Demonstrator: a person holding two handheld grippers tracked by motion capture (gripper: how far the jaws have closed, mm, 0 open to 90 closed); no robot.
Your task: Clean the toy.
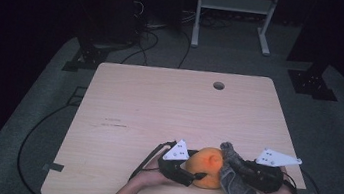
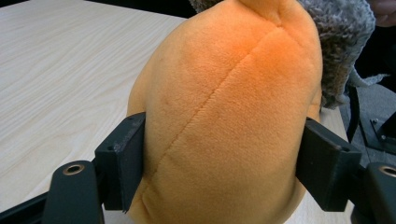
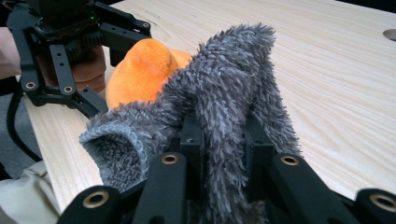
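An orange plush toy (image 1: 209, 165) sits near the front edge of the wooden table (image 1: 159, 105). My left gripper (image 1: 197, 176) comes in from its left and is shut on it. In the left gripper view both pads press into the sides of the orange plush toy (image 2: 224, 116). A grey fuzzy cloth (image 1: 236, 186) hangs at the toy's right side, and my right gripper (image 1: 236, 168) is shut on it. In the right gripper view the grey fuzzy cloth (image 3: 224, 93) is pinched between the jaws of my right gripper (image 3: 222, 140) and drapes against the orange plush toy (image 3: 140, 70).
A round cable hole (image 1: 219, 85) lies near the table's far edge. Beyond the table stand a white metal frame (image 1: 234, 14) and black stand feet (image 1: 313, 83), with cables (image 1: 147, 43) on the grey floor.
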